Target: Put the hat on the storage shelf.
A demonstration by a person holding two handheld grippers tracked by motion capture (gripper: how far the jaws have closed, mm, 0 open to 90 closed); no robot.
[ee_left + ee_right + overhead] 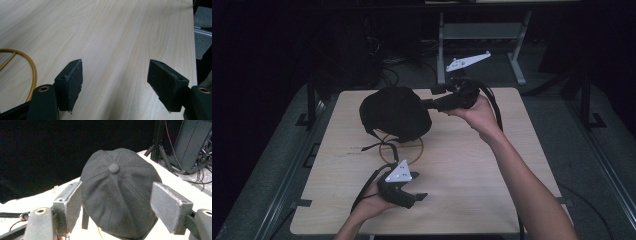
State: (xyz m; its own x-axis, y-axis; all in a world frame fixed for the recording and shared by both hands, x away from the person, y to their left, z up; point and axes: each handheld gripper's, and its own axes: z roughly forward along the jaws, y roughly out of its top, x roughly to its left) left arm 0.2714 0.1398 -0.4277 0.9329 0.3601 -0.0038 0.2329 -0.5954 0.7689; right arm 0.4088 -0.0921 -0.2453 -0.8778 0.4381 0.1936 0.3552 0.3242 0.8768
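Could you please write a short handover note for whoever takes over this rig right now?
Left gripper: open, holding nothing, low over the table's near edge.
Right gripper: open beside the black cap, jaws either side of it, not pressing.
The cap sits upright on a gold wire stand mid-table, strap hanging at the left.
Done: the cap appears placed on the stand.
Left: probably just back the right gripper away.

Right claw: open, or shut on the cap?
Open. In the right gripper view the right claw has its pads standing apart either side of the black cap, not pressing it.
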